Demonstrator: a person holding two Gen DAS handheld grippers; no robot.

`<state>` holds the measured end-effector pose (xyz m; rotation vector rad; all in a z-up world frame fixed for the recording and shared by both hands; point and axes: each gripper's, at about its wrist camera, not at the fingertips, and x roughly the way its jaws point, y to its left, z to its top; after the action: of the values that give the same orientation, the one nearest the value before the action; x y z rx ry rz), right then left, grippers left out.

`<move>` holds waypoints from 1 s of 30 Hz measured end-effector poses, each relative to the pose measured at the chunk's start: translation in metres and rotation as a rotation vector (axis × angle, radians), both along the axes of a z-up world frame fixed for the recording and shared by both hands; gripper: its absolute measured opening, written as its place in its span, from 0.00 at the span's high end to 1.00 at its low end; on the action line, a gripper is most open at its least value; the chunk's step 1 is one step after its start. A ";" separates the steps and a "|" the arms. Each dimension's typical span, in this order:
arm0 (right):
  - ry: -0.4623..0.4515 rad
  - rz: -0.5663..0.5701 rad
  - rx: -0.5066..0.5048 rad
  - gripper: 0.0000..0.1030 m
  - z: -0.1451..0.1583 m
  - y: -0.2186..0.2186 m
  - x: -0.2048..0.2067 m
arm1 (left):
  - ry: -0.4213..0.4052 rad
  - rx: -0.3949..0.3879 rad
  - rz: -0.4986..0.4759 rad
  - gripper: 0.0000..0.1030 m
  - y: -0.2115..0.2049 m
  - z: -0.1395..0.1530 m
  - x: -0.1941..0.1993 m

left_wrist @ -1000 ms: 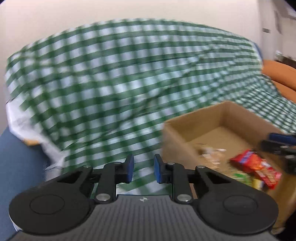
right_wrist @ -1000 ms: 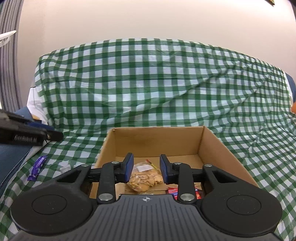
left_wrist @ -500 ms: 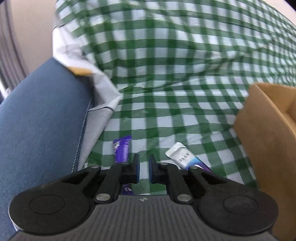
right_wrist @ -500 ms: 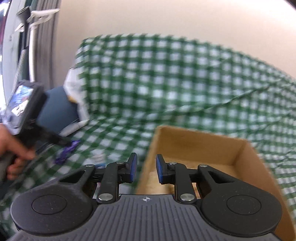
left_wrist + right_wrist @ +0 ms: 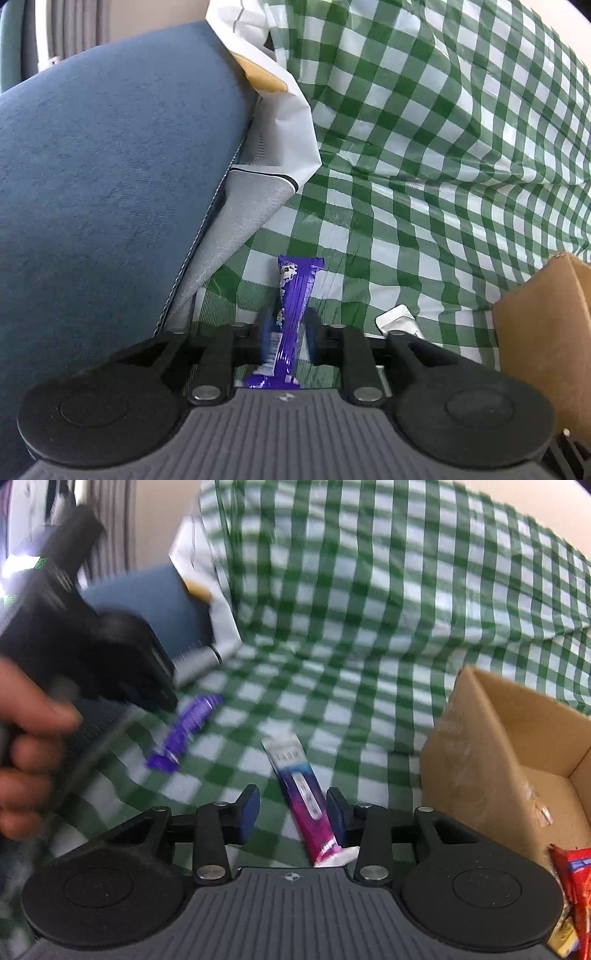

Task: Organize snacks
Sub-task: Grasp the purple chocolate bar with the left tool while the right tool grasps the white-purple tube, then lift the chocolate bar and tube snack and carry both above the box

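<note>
Left gripper [image 5: 286, 328] low over the green-and-white checked cloth [image 5: 424, 155], jaws opening, purple snack bar [image 5: 291, 306] lying lengthwise between the blurred blue pads, which stand just beside its wrapper; cannot tell whether either pad touches it. Blue sofa armrest [image 5: 103, 177] to the left, white and grey fabric [image 5: 266, 170] tucked against it. Right gripper [image 5: 291, 812] also low over the cloth, jaws opening and spread, pink-and-purple snack stick [image 5: 303, 797] lying on the cloth between them, nearer the right-hand pad, not pinched. Same stick peeking out as a silver end [image 5: 397, 323] just right of the left gripper. Open cardboard box [image 5: 491, 746] to the right of both snacks, red packet [image 5: 574, 890] at its near corner. Person's hand [image 5: 26, 746] gripping the left tool's handle, blurred.
</note>
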<state>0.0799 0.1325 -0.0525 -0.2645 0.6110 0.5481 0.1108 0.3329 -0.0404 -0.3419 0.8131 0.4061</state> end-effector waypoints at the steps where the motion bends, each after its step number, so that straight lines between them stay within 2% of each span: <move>1: 0.011 -0.019 -0.016 0.58 -0.006 0.002 0.005 | 0.000 0.009 -0.004 0.68 0.000 -0.001 0.002; 5: 0.064 -0.092 -0.036 0.52 -0.022 0.003 0.028 | 0.005 0.012 -0.029 0.68 -0.005 -0.011 0.013; 9: 0.141 -0.111 -0.024 0.48 -0.039 0.001 0.040 | 0.054 0.065 -0.043 0.68 -0.011 -0.021 0.023; 14: 0.139 -0.119 -0.019 0.49 -0.045 0.005 0.041 | 0.108 0.066 -0.036 0.68 -0.007 -0.036 0.030; 15: 0.139 -0.115 -0.018 0.50 -0.045 0.005 0.041 | 0.117 0.066 -0.037 0.68 -0.007 -0.038 0.032; 17: 0.145 -0.104 -0.003 0.57 -0.045 0.004 0.041 | 0.138 0.075 -0.041 0.76 -0.009 -0.040 0.033; 18: 0.148 -0.093 0.004 0.67 -0.045 0.004 0.042 | 0.146 0.091 -0.042 0.79 -0.011 -0.040 0.033; 19: 0.147 -0.080 0.007 0.73 -0.045 0.004 0.042 | 0.145 0.095 -0.046 0.82 -0.011 -0.038 0.032; 25: 0.146 -0.037 0.019 0.78 -0.039 0.004 0.032 | 0.106 0.064 -0.058 0.82 -0.014 -0.021 0.021; 30: 0.143 -0.001 0.042 0.79 -0.014 -0.004 0.018 | 0.086 -0.010 -0.036 0.82 -0.016 0.001 0.004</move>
<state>0.0976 0.1287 -0.0667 -0.1860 0.7369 0.5812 0.1150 0.3169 -0.0397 -0.3204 0.9045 0.3850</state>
